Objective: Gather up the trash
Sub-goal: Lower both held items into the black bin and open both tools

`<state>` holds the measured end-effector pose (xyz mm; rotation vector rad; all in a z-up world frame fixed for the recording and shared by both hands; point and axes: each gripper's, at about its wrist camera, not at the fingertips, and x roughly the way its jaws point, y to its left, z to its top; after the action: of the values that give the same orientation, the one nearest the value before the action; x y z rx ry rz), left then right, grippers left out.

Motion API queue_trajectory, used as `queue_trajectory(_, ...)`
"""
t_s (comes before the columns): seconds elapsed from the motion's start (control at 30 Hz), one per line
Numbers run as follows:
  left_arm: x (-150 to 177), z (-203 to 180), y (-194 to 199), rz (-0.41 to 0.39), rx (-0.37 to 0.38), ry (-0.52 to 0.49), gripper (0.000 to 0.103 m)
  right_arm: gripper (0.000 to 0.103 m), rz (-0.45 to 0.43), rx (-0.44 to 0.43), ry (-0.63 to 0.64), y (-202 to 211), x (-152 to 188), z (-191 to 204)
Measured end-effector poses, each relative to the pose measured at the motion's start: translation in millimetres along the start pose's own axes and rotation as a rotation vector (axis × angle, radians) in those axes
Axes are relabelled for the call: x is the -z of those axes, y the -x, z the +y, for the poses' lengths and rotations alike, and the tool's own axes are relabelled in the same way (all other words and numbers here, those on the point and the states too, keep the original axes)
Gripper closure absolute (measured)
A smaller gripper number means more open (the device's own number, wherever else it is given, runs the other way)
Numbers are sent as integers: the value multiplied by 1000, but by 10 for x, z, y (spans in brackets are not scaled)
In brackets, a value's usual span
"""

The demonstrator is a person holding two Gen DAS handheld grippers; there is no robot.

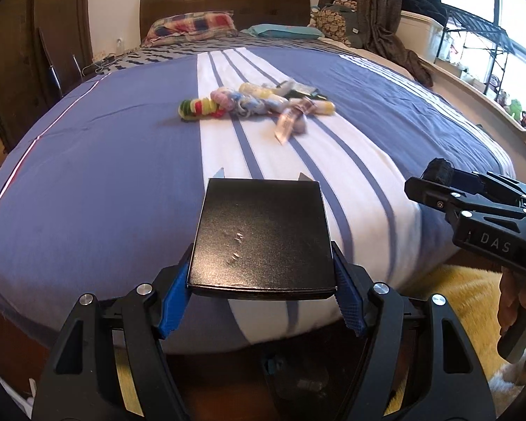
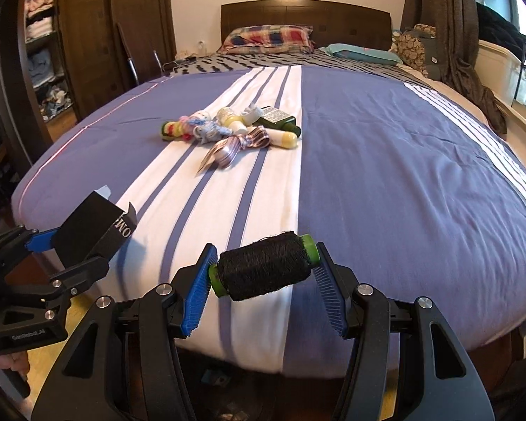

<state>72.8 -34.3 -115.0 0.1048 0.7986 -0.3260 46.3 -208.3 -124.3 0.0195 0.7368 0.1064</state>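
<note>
Matt black cardboard box (image 1: 261, 238), fuzzy black thread spool (image 2: 263, 266), smooth cloth bedspread (image 1: 105, 161).

Black box (image 1: 261, 242) between the left gripper (image 1: 261, 287) jaws, above a striped blue-and-white bed (image 1: 105, 175).

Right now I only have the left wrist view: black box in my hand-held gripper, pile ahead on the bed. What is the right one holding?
Observer: A spool of black thread, clamped end to end in the right hand-held gripper; its core is green.
Operator: Any lettering on my box? I see only a plain face.
Observer: Yes, white letters on a side of the box; I can read only part of them.
Operator: In the pile, what is the dark thing at the back?
Observer: A dark green bottle lying on its side, with a speckled label.
</note>
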Motion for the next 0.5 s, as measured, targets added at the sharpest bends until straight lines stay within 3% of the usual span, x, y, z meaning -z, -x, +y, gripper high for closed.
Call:
queue_trajectory(0.23, 425, -150, 169, 29, 24, 4, 35, 46, 22, -6, -3, 179, 342, 84)
queue_trajectory(0.5, 828, -236, 89, 106, 31, -7, 35, 46, 104, -31, -20, 120, 716, 137)
